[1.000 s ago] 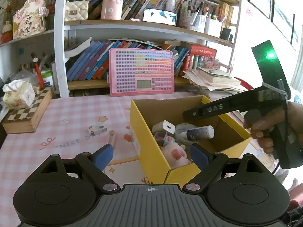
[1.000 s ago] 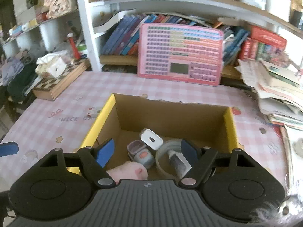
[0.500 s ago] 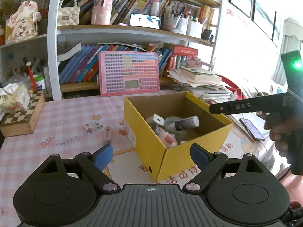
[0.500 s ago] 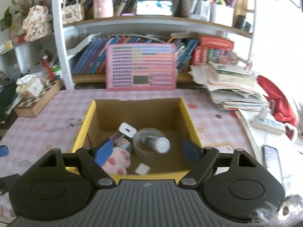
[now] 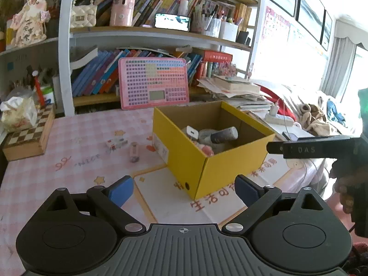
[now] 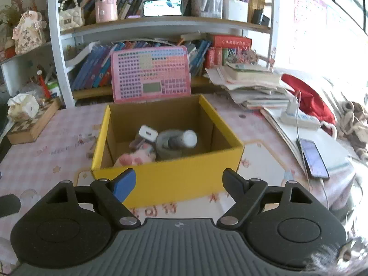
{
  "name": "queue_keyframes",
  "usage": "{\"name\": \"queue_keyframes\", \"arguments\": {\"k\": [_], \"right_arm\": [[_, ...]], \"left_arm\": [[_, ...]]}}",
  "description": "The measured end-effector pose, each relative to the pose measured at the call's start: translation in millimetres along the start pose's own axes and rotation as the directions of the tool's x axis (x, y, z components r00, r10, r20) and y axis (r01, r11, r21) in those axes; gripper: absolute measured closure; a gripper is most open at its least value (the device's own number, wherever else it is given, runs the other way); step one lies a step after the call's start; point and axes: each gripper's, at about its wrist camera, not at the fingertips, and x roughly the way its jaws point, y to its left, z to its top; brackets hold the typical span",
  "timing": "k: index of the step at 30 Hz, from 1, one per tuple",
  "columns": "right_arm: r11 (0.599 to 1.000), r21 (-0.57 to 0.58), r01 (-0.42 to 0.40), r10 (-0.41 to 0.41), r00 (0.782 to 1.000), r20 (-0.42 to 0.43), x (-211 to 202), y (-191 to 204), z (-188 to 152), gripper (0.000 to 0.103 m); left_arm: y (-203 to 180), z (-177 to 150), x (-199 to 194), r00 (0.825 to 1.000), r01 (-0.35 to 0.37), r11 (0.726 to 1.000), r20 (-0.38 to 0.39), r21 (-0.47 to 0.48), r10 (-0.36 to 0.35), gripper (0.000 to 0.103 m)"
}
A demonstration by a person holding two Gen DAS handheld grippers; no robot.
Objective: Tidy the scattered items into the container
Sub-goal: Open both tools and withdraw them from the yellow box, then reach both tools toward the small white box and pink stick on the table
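Observation:
A yellow cardboard box (image 5: 230, 168) (image 6: 179, 181) stands on the pink checked table. Inside lie a white charger (image 6: 148, 133), a tape roll with a white-capped tube (image 6: 184, 139) across it, and a pink plush toy (image 6: 134, 157). Left of the box, a small white packet (image 5: 116, 143) and a short tube (image 5: 134, 151) lie on the table. My left gripper (image 5: 184, 189) hovers in front of the box's near corner, jaws opening, nothing between them. My right gripper (image 6: 179, 182) hangs before the box's front wall, jaws also opening and empty. A hand holds the right gripper at the right edge of the left wrist view.
A pink keyboard toy (image 5: 153, 82) leans against a full bookshelf behind the box. A tissue box on a chessboard case (image 5: 27, 133) sits at the table's left. Paper stacks (image 6: 253, 85), a power strip (image 6: 296, 118) and a phone (image 6: 312, 158) lie to the right.
Both grippers have pulled back from over the box, so it now looks smaller and farther. The right gripper left the tube in the box and its jaws have widened, as have the left's.

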Motion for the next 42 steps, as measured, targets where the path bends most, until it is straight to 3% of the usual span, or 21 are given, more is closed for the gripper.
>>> {"name": "queue_keyframes", "arguments": {"k": [7, 14, 29, 37, 42], "right_arm": [[1.000, -0.001, -0.001, 0.001, 0.999, -0.038, -7.4, 24.9, -23.3, 0.019], [0.999, -0.015, -0.042, 0.041, 0.995, -0.094, -7.3, 52.2, -39.7, 0.019], [0.977, -0.126, -0.170, 0.147, 0.974, -0.174, 2.3, 112.0, -52.6, 0.021], [0.967, -0.151, -0.205, 0.176, 0.967, -0.187, 6.6, 129.8, -52.1, 0.028], [0.957, -0.180, -0.227, 0.193, 0.963, -0.187, 9.7, 139.7, -46.9, 0.039]], "left_arm": [[12.6, -14.8, -9.6, 0.999, -0.014, 1.000, -0.044, 0.003, 0.014, 0.005], [24.6, -29.4, -16.9, 0.993, -0.079, 0.996, -0.087, 0.027, 0.081, 0.005], [55.6, -46.3, -28.5, 0.984, -0.143, 0.988, -0.116, -0.055, 0.136, 0.005], [64.8, -46.2, -33.7, 0.983, -0.156, 0.986, -0.105, -0.061, 0.149, 0.005], [71.0, -45.3, -33.5, 0.981, -0.170, 0.983, -0.104, -0.071, 0.162, 0.005]]}}
